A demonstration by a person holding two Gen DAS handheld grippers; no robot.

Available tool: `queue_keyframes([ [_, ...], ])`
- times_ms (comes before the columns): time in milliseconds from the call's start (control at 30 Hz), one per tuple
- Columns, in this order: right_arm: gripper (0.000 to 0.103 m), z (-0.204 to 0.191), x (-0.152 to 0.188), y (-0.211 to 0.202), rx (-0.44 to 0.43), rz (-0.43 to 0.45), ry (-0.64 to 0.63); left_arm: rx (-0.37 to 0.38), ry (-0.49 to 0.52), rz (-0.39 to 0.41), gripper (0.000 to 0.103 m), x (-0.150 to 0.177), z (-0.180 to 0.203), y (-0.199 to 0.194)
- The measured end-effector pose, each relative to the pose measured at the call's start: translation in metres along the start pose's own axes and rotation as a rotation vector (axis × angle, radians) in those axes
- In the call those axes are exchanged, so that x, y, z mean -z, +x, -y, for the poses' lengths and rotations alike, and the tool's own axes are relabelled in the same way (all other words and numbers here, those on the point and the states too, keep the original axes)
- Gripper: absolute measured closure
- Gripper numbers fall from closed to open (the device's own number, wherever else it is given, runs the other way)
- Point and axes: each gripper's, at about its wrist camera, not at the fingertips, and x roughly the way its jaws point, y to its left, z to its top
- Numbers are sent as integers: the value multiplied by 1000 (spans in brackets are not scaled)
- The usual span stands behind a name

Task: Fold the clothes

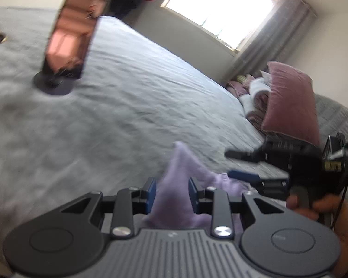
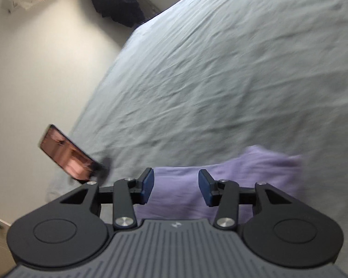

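While both views are covering the same grey bed point(image 1: 127, 106), each is showing details the other is missing. From the left wrist view, a phone on a round stand point(image 1: 67, 39) is standing at far left on the bed, a bright window point(image 1: 220, 7) is lighting the far wall, and a pink pillow point(image 1: 290, 102) is leaning at the right. The left tongs point(image 1: 171, 195) are standing part open, with a raised peak of the lilac garment point(image 1: 181, 162) rising between the blue pads; whether the pads are pressing it is unclear. Only this view is showing the right tongs point(image 1: 234, 164) from outside, fingers apart, with a hand point(image 1: 313, 210) gripping the handle. From the right wrist view, the phone is appearing at left, a dark garment point(image 2: 118, 2) is hanging in the corner, and the right tongs are standing open above the lilac garment, which is lying flat on the bed without touching the pads.
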Motion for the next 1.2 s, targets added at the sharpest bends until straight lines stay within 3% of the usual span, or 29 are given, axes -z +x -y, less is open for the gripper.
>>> queue_keyframes([
  [200,56,22,14,-36,162,61,-134,16,238,-87,76,-13,50,33],
  [333,56,25,33,-49,145,168,-256,-37,412,-88,76,-20,63,67],
  [433,56,14,44,-46,145,223,-410,-72,478,-50,76,-26,60,82],
  [533,56,5,57,-36,117,235,-544,-28,485,1,78,-20,51,83],
  [633,56,0,63,-18,105,208,-597,9,465,4,83,-15,47,89],
  [733,56,4,64,3,127,168,-628,0,480,-11,86,-8,44,102],
  [767,62,8,64,5,141,163,-641,-18,478,-15,87,-6,39,107],
  [833,63,18,65,8,166,153,-663,-15,438,-21,87,-7,28,113],
  [1000,62,33,61,-13,152,147,-612,-22,329,-40,86,-21,7,109],
  [1067,55,33,63,-21,169,156,-598,-38,322,-39,85,-25,4,102],
  [1200,54,19,70,-40,168,168,-636,-26,335,-8,85,-31,0,76],
])
